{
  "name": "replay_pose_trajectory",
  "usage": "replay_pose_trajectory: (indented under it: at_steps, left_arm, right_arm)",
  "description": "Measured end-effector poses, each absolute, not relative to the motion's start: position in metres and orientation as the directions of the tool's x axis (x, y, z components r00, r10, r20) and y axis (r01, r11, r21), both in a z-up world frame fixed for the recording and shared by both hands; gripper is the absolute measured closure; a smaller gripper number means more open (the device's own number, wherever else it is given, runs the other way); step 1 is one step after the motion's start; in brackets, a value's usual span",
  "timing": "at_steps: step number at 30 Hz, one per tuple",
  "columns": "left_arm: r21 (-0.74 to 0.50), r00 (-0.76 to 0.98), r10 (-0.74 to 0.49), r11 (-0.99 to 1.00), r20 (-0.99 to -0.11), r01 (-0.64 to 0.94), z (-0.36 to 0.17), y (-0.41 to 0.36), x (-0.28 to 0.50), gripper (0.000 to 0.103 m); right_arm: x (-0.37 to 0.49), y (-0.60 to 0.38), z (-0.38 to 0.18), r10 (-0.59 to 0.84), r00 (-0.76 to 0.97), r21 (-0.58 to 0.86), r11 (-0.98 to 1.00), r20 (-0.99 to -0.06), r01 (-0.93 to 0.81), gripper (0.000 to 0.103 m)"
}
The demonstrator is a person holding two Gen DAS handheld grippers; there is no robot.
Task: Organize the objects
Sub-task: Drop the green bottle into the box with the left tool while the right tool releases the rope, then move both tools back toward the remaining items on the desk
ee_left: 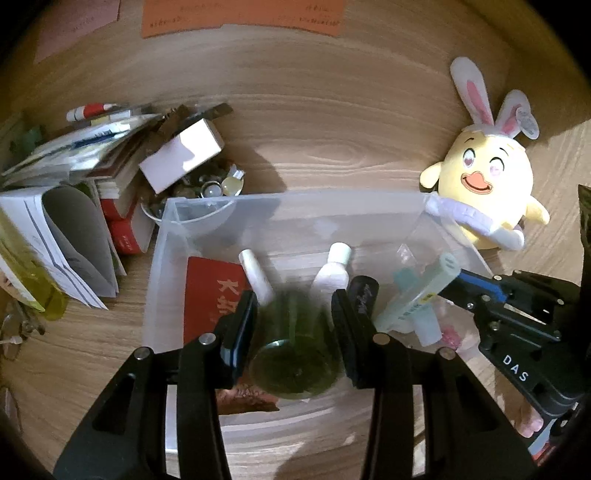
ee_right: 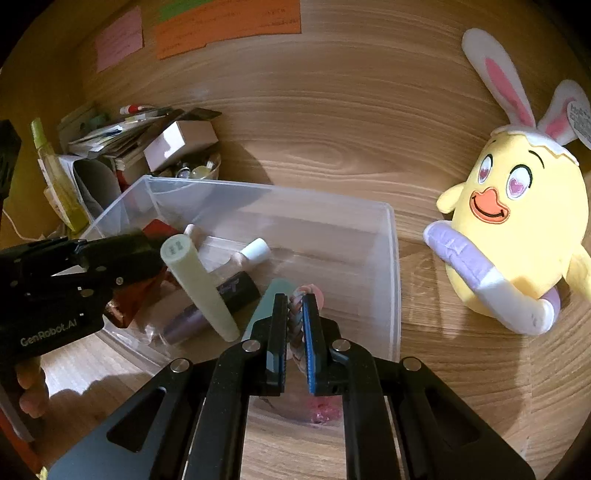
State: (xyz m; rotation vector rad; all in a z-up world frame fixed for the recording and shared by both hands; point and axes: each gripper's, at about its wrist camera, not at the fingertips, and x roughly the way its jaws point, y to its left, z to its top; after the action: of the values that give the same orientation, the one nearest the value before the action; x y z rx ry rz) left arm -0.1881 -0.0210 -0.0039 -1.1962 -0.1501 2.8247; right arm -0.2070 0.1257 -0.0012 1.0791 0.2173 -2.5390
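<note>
Wood-grain laminate forms the desk (ee_left: 332,122), with orange sheets (ee_left: 243,16) and a pink note (ee_right: 118,38) lying at its far edge, at 12 o'clock in both views. A clear bin (ee_left: 295,210) sits mid-desk; a plush chick (ee_right: 517,229) with rabbit ears stands just beside the bin at 3 o'clock, and a heap of books (ee_left: 110,177), a white box (ee_left: 183,155) and a bowl of small shiny items (ee_left: 218,188) crowd its 10 o'clock corner. Left gripper (ee_left: 293,328): jaws spread, a dark green tube (ee_left: 295,354) standing between them above the bin; the frame is blurred there and contact with the pads cannot be confirmed. Right gripper (ee_right: 294,332): jaws pressed nearly together, pinching a braided pink-grey band (ee_right: 295,321) over the bin's near edge. Bin contents: a red booklet (ee_left: 210,295), two white-capped tubes (ee_left: 334,269), a black tube (ee_left: 364,295), and a pale green stick (ee_right: 201,288) lying tilted across the rest. Only the left view shows the green tube and the booklet's printed cover. Only the right view shows the band, a teal file (ee_right: 266,306) beside it, a purple item (ee_right: 184,321) under the stick, and a yellow-green bottle (ee_right: 59,177) at 9 o'clock.
</note>
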Motion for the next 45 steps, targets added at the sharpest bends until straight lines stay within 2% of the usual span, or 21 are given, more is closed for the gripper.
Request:
replay_pose_trajectory:
  at_steps: [8,13,16,18,20,22,24,27,28,31,45]
  left_arm:
    - [-0.120,-0.720,0.121,-0.991,-0.683,-0.053,0.014,-0.017,-0.175,0.062]
    - [-0.119,-0.734,0.128,-0.991,-0.667,-0.066,0.023,-0.016,-0.165,0.061]
    - [-0.116,-0.746,0.129,-0.991,-0.654,-0.070,0.029,-0.017,-0.155,0.056]
    - [-0.112,-0.756,0.127,-0.991,-0.643,-0.071,0.033,-0.018,-0.147,0.052]
    - [-0.105,-0.764,0.122,-0.992,-0.634,-0.072,0.036,-0.018,-0.140,0.050]
    - [-0.098,-0.768,0.117,-0.993,-0.629,-0.071,0.039,-0.018,-0.133,0.041]
    - [-0.093,-0.775,0.108,-0.994,-0.623,-0.064,0.040,-0.018,-0.126,0.032]
    - [-0.072,-0.787,0.088,-0.996,-0.611,-0.056,0.044,-0.017,-0.114,0.026]
    - [-0.067,-0.786,0.086,-0.996,-0.612,-0.057,0.044,-0.017,-0.111,0.020]
    - [-0.065,-0.782,0.092,-0.996,-0.616,-0.067,0.044,-0.016,-0.101,0.011]
    - [-0.058,-0.740,0.069,-0.997,-0.669,-0.041,0.023,-0.029,-0.064,0.008]
  right_arm:
    - [-0.200,0.131,0.010,-0.293,-0.638,0.028,-0.920,-0.712,0.391,0.094]
    - [-0.188,0.135,0.021,-0.311,-0.651,0.037,-0.917,-0.693,0.398,0.086]
    - [-0.179,0.136,0.027,-0.324,-0.661,0.041,-0.913,-0.677,0.406,0.077]
    - [-0.172,0.137,0.032,-0.334,-0.666,0.045,-0.910,-0.667,0.412,0.066]
    - [-0.165,0.138,0.036,-0.344,-0.673,0.048,-0.908,-0.655,0.417,0.059]
    - [-0.158,0.138,0.039,-0.352,-0.676,0.050,-0.904,-0.648,0.424,0.052]
    - [-0.151,0.139,0.042,-0.360,-0.677,0.054,-0.902,-0.642,0.428,0.039]
    - [-0.139,0.143,0.045,-0.361,-0.688,0.048,-0.902,-0.630,0.429,0.030]
    - [-0.136,0.144,0.046,-0.360,-0.690,0.046,-0.902,-0.627,0.428,0.028]
    - [-0.128,0.148,0.047,-0.361,-0.689,0.050,-0.903,-0.628,0.428,0.026]
    - [-0.097,0.164,0.022,-0.347,-0.645,0.065,-0.906,-0.681,0.419,0.023]
